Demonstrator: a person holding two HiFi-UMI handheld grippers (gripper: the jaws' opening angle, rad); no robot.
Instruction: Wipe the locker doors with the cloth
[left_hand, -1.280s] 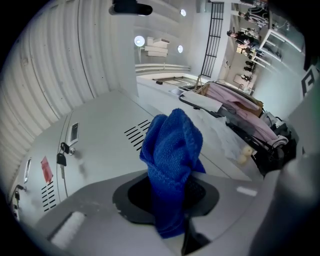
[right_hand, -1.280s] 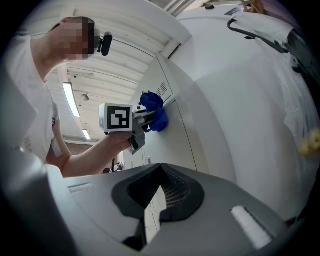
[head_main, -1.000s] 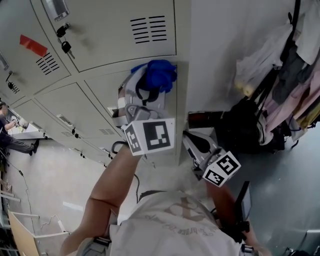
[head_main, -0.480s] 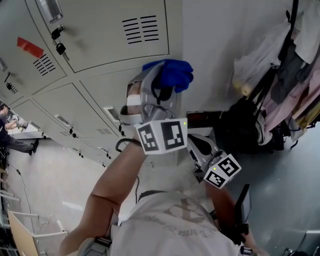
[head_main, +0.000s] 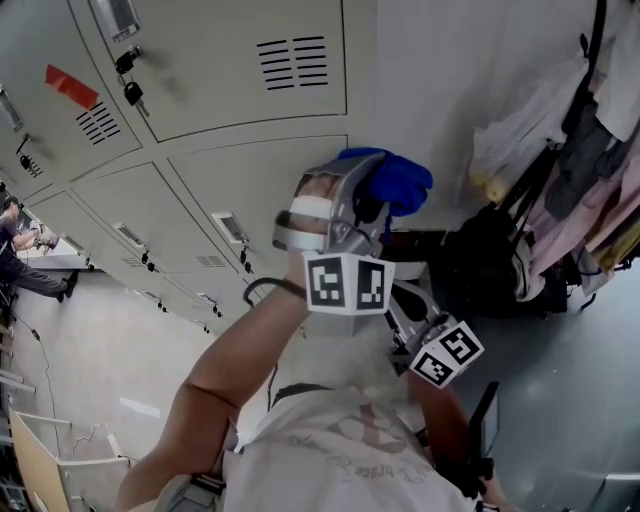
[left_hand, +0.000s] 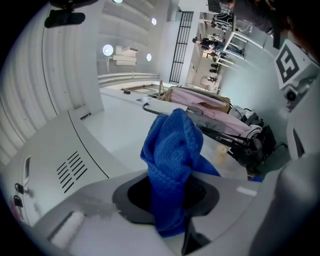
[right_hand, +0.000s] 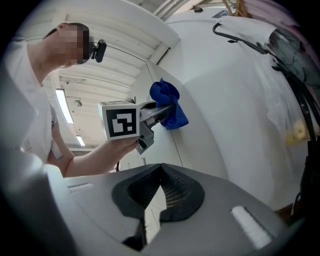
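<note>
Coarse, nubbly knit marks the blue cloth (left_hand: 172, 145), pinched in the left tool (left_hand: 170, 187). The tool has a matt grey plastic shell and dark pads (left_hand: 134, 194). The right tool (right_hand: 160, 172) has the same matt plastic, its pads finely ribbed. The locker doors (head_main: 230, 80) are pale painted sheet metal, satin-smooth, with punched louvres. Right of the lockers, the wall (head_main: 450, 70) is smooth matt paint, soft fabric garments (head_main: 590, 170) hang, and the floor (head_main: 590, 360) shows a faint sheen.
</note>
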